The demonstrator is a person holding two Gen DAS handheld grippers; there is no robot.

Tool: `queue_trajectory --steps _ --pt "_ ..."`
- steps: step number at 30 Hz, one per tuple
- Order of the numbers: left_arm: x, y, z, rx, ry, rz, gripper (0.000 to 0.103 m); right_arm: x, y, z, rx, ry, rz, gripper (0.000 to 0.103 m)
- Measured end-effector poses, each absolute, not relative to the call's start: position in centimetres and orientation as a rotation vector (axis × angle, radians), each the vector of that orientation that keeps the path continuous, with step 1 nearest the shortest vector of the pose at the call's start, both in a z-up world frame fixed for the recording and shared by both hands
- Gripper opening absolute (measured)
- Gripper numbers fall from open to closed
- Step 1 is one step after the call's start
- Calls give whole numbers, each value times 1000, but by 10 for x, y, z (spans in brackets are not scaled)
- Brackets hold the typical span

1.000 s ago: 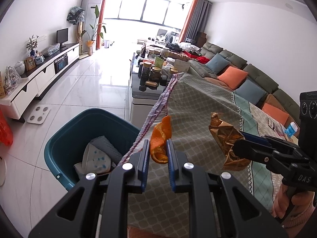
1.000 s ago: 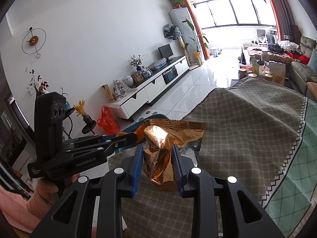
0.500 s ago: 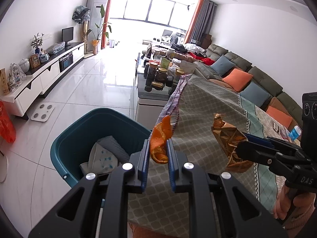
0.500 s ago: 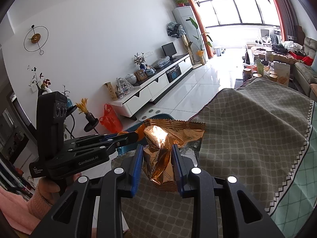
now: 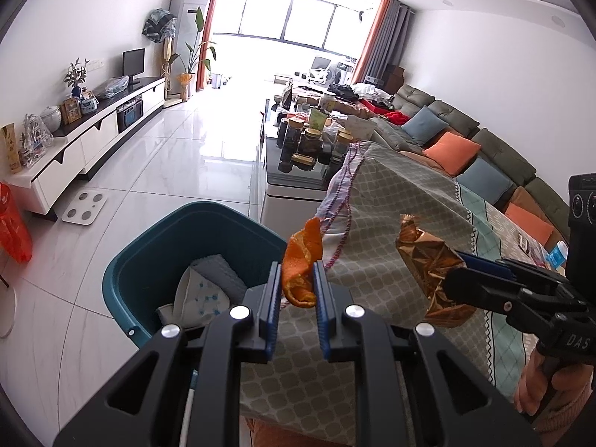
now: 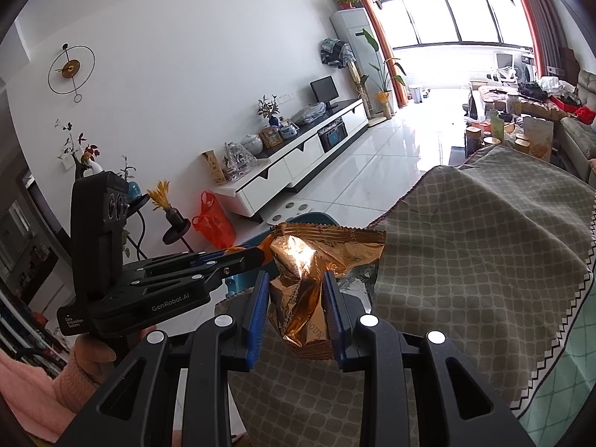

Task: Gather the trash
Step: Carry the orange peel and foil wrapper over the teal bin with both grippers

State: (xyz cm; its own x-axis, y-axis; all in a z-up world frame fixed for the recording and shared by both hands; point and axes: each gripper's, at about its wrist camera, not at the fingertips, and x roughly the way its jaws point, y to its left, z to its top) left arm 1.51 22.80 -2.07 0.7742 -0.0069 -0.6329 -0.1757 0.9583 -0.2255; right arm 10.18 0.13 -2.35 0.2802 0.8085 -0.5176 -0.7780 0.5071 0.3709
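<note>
Two grippers, each pinching trash. Left gripper [image 5: 296,290] at lower centre of its view clamps an orange peel [image 5: 301,260] between blue pads, just right of the teal bin [image 5: 149,238] at lower left, over the edge of the patterned cloth [image 5: 387,223]. Right gripper [image 6: 296,316] squeezes a crumpled gold wrapper [image 6: 313,272] at frame centre, above the same cloth; bin rim peeks behind it.

Orange peel [image 5: 300,266]: dull, pitted rind. Snack wrapper [image 6: 303,287]: crinkled copper foil, v. glossy, silver inside. Bin [image 5: 149,249]: smooth teal plastic. Tablecloth [image 6: 484,246]: matt woven cloth. Floor [image 5: 167,156]: polished tile. Gripper pads [image 5: 273,298]: ribbed blue rubber-like.
</note>
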Motion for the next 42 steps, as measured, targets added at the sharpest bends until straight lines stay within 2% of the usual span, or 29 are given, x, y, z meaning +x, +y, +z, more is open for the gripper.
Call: queue_trajectory --steps 42 --pt "9 256 -23 -301 671 155 18 101 42 -25 26 745 1130 29"
